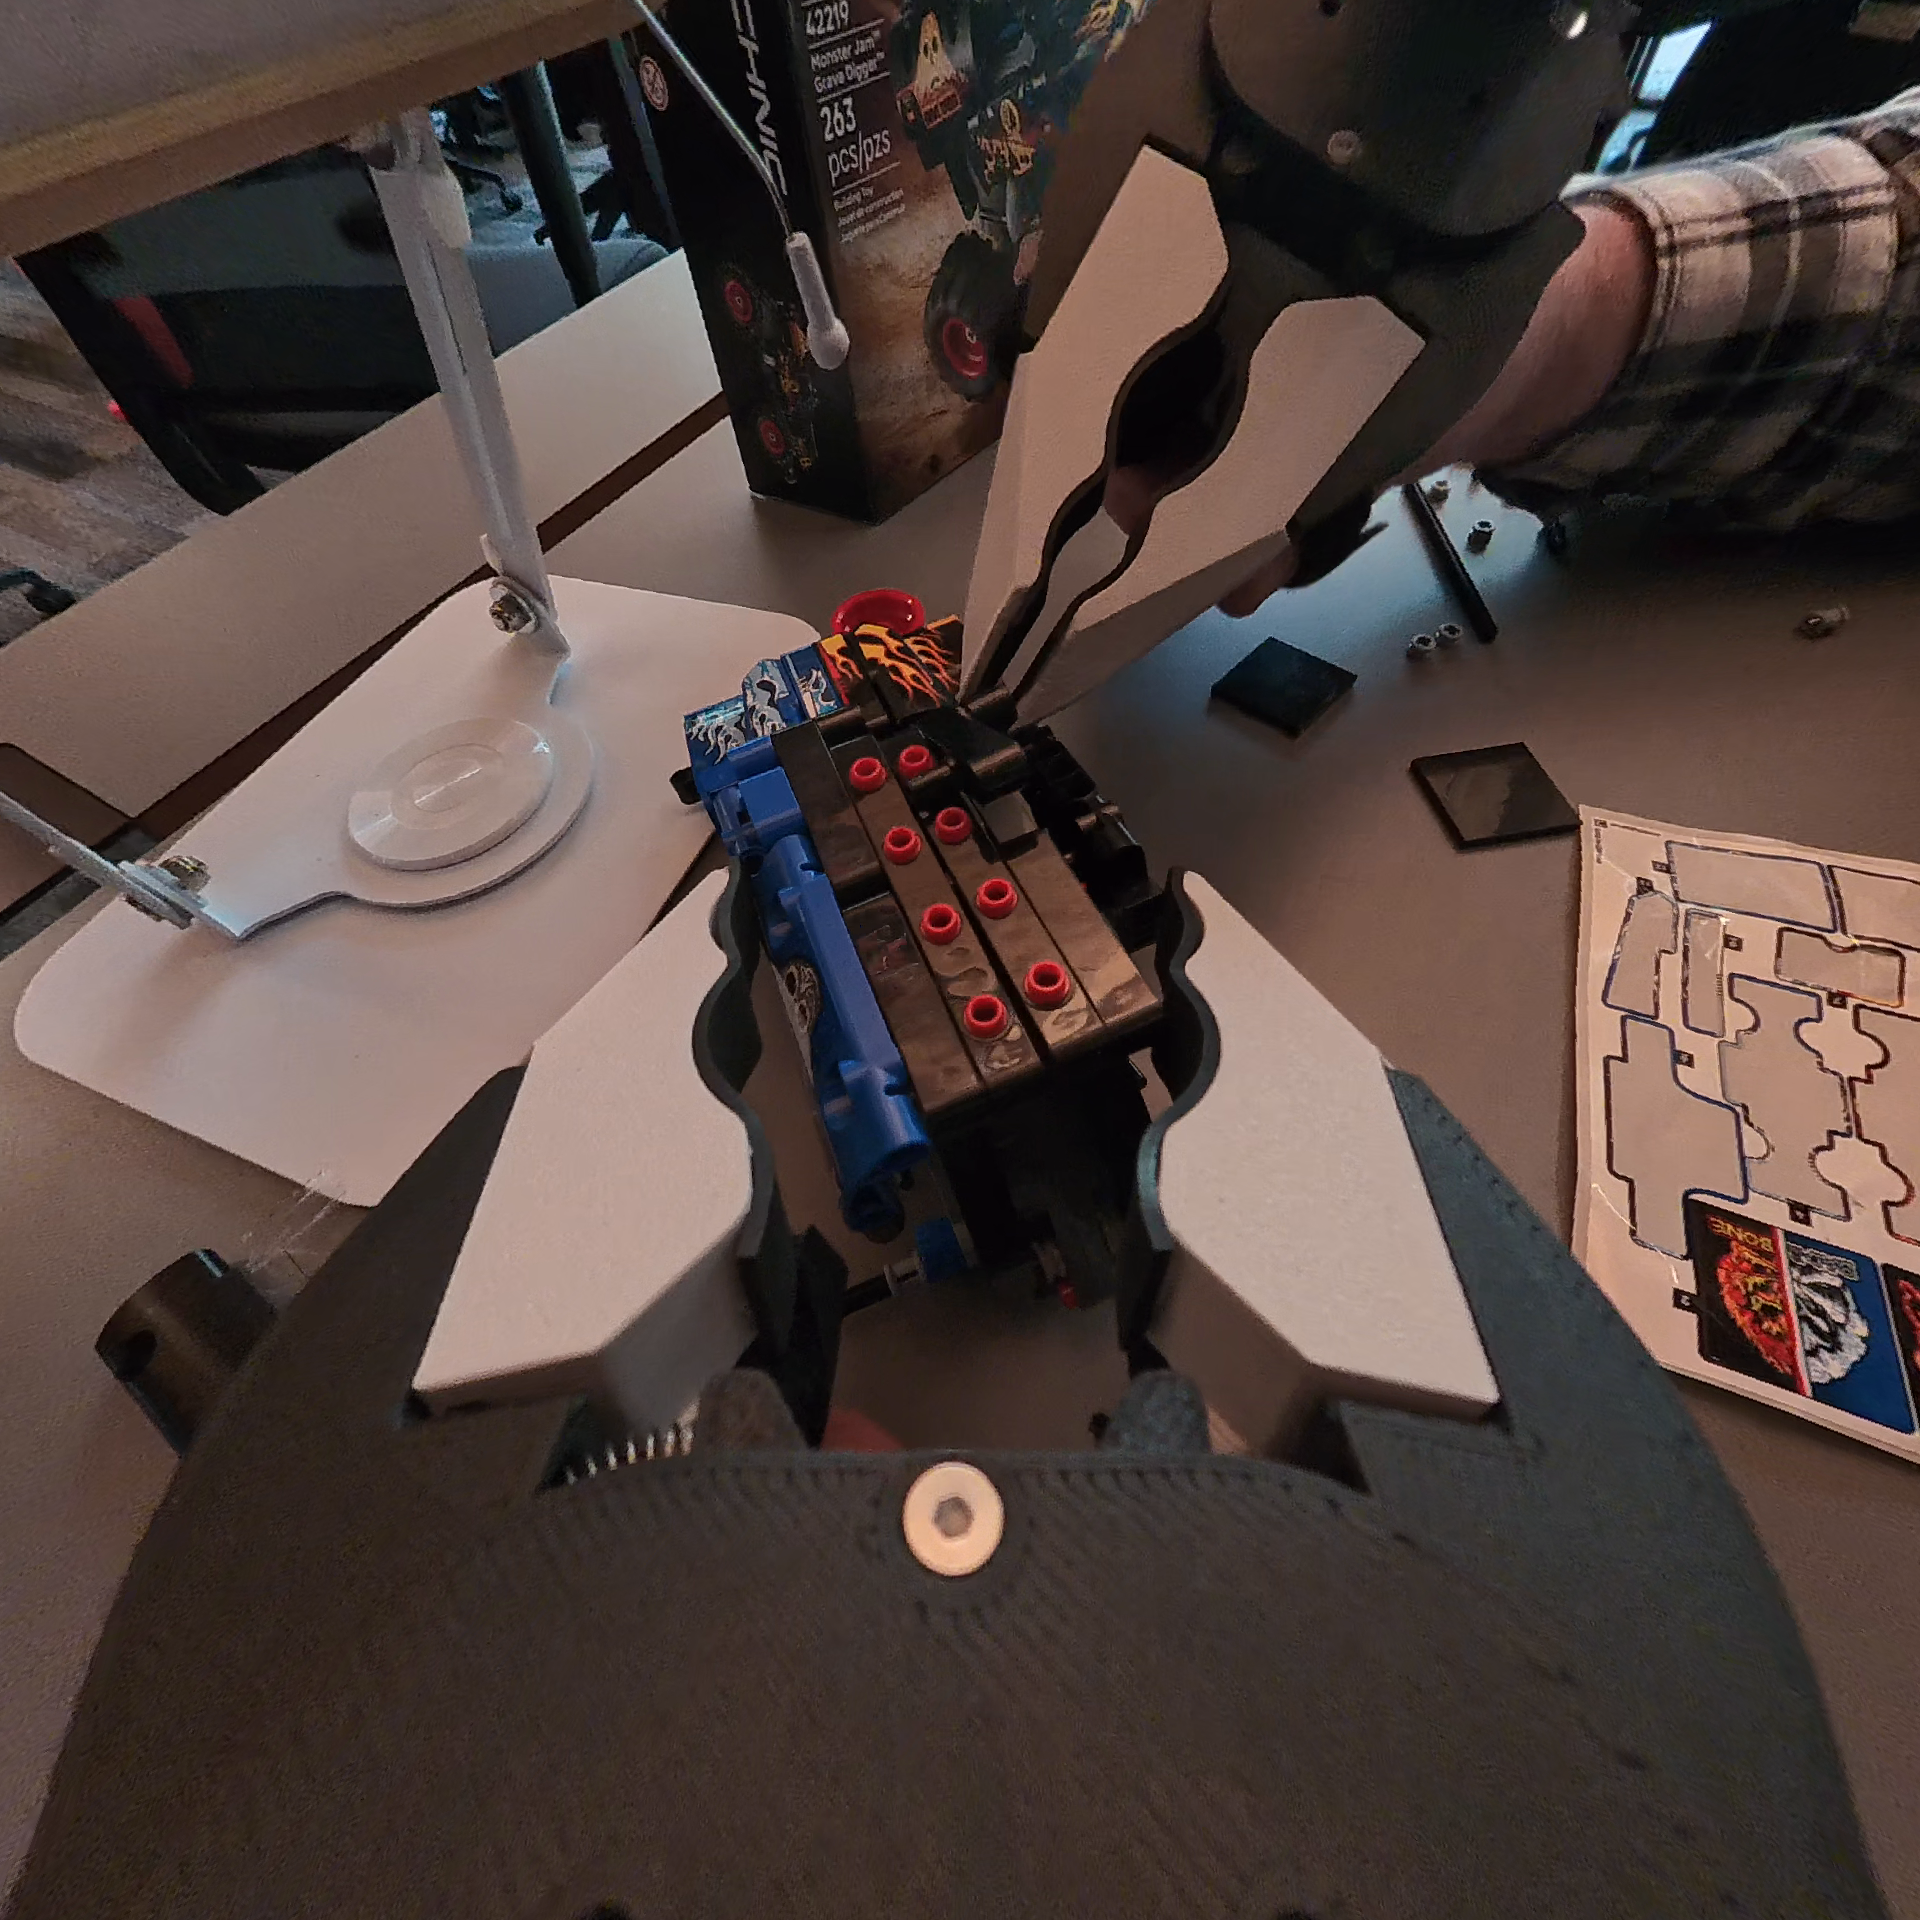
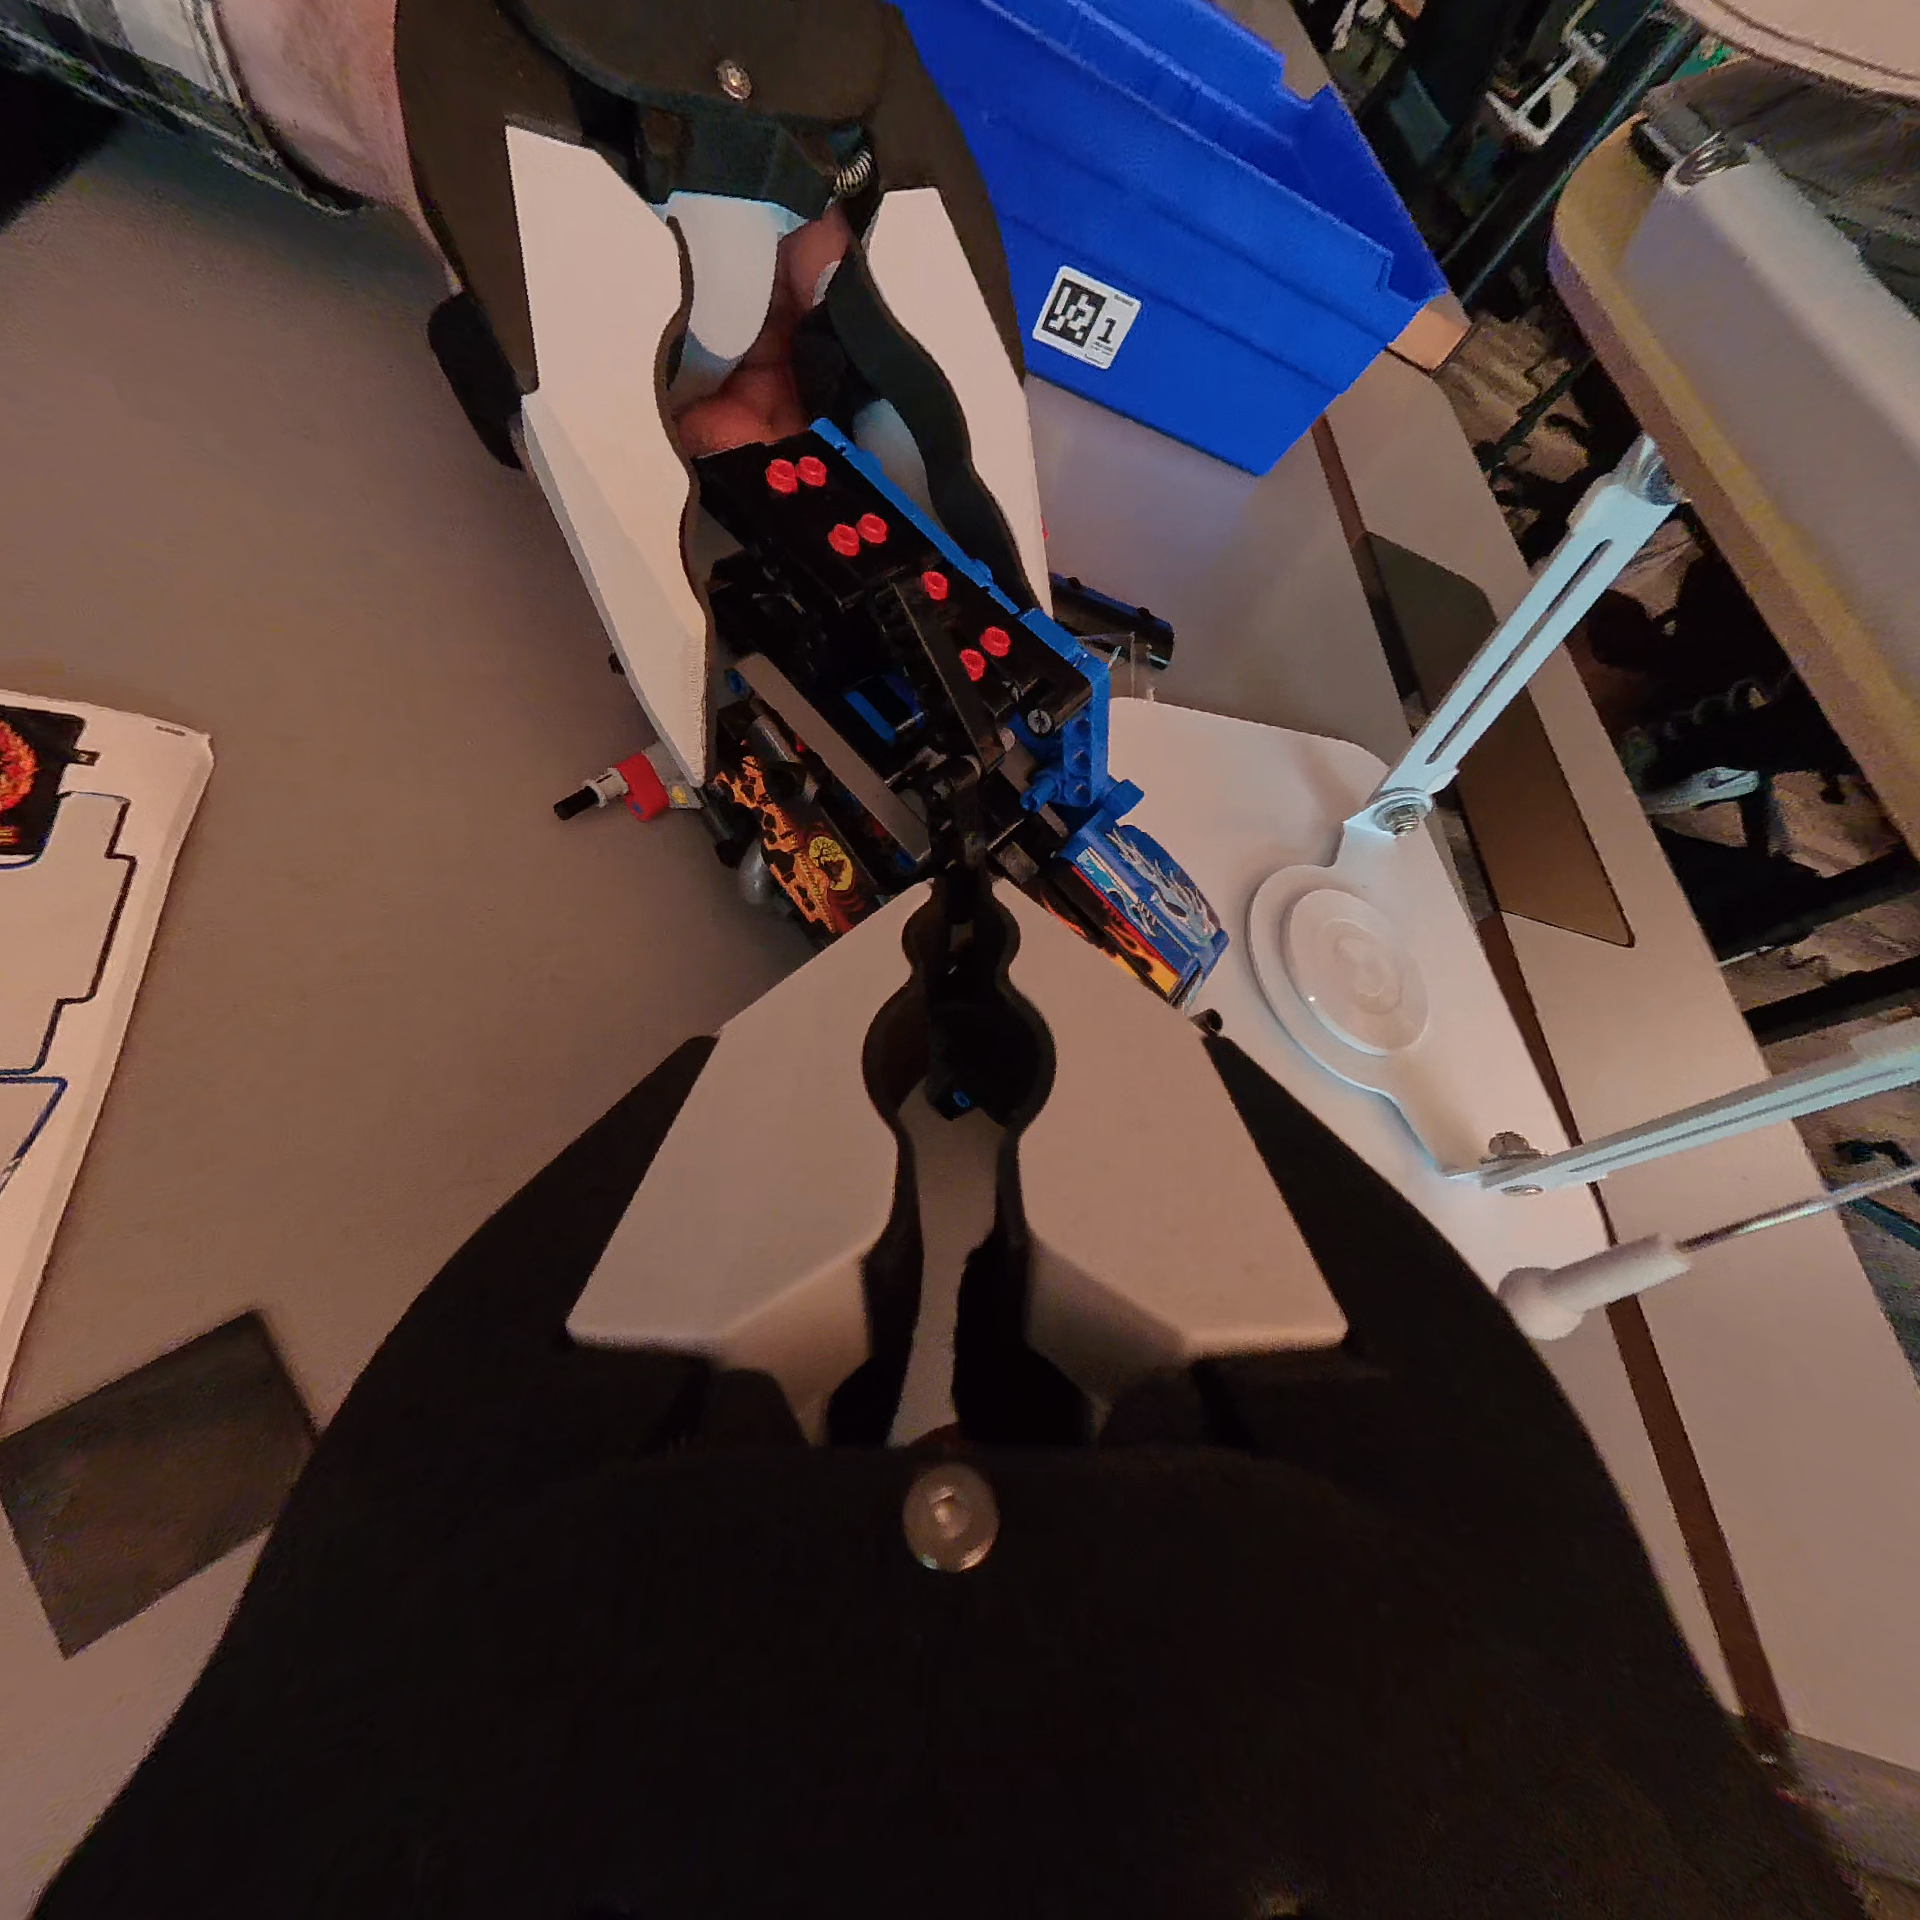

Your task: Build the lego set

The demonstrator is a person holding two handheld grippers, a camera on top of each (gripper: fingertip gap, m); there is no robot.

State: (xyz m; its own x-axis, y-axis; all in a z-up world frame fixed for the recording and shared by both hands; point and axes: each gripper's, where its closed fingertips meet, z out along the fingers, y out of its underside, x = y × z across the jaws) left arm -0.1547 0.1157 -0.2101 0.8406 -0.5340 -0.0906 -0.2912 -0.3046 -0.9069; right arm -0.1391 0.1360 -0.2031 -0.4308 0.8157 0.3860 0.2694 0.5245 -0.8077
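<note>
The lego model (image 1: 997,977) is a black body with red pins on top, a blue beam along one side and flame stickers at its far end. My left gripper (image 1: 956,894) is shut on the model's sides and holds it above the table; the right wrist view shows this grip from the far side (image 2: 873,665). My right gripper (image 1: 992,691) comes in from the upper right. It is shut on a thin black lego piece (image 2: 958,935) at the model's (image 2: 894,582) far end, between its tips (image 2: 961,899).
The lego box (image 1: 831,260) stands at the back. A sticker sheet (image 1: 1766,1091) lies to the right, near two black squares (image 1: 1283,686) and small nuts. A white stand base (image 1: 312,883) lies left. A blue bin (image 2: 1195,208) and a loose red-and-black pin (image 2: 623,790) are nearby. My two grippers' fingertips are within a few centimetres of each other.
</note>
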